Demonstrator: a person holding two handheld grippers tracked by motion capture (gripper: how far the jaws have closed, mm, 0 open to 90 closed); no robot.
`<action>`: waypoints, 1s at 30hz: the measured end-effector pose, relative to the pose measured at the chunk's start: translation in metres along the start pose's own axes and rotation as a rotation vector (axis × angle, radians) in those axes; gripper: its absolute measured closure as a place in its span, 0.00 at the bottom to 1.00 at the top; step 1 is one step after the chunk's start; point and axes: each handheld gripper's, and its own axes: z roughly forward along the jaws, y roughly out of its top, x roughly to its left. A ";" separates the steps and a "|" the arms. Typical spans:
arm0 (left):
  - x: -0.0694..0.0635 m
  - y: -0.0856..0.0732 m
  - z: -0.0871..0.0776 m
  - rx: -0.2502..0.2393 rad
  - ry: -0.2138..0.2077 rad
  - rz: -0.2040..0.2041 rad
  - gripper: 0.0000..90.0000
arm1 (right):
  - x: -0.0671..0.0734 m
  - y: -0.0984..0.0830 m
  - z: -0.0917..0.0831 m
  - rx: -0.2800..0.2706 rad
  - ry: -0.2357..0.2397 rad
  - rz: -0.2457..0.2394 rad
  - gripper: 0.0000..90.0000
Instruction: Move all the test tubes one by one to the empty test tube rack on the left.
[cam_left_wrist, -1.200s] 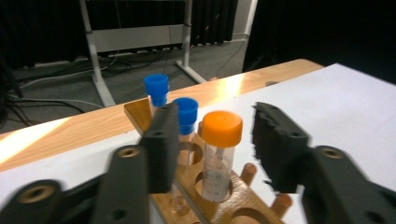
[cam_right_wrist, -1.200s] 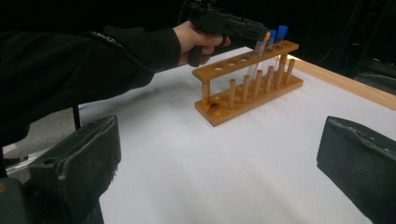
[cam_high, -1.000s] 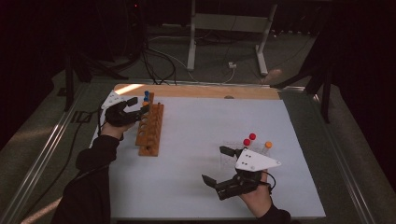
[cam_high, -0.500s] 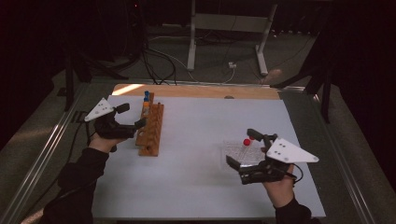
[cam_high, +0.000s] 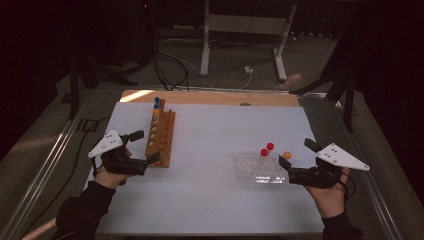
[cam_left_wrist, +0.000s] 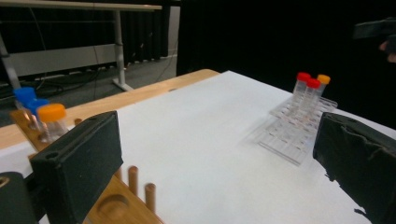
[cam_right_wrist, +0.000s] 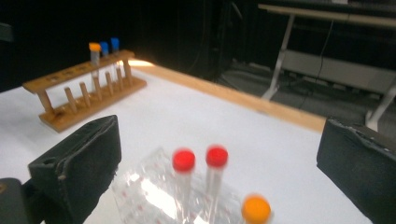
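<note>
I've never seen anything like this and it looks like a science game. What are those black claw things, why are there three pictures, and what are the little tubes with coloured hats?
A person sits at a white table and holds a pinching tool, called a gripper, in each hand. The left gripper and the right gripper each have two black jaws. Both stand wide open and hold nothing; the left one has just been opening.

One picture comes from a camera high above the table. The other two come from small cameras riding on the grippers, so you see their black jaws at the bottom.

On the table there is a wooden rack with two blue-capped tubes and one orange-capped tube at its far end. Near the right gripper is a clear plastic rack holding two red-capped tubes and another orange-capped one.
</note>
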 end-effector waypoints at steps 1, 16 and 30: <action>-0.002 -0.001 0.000 0.005 -0.002 0.006 0.02 | -0.002 -0.005 0.001 0.013 -0.008 0.009 0.00; -0.017 -0.006 -0.001 0.004 -0.025 0.042 0.02 | -0.021 -0.066 0.022 0.146 -0.032 0.091 0.37; -0.016 -0.007 -0.002 0.000 -0.020 0.047 0.02 | -0.028 -0.075 0.038 0.175 -0.018 0.082 0.70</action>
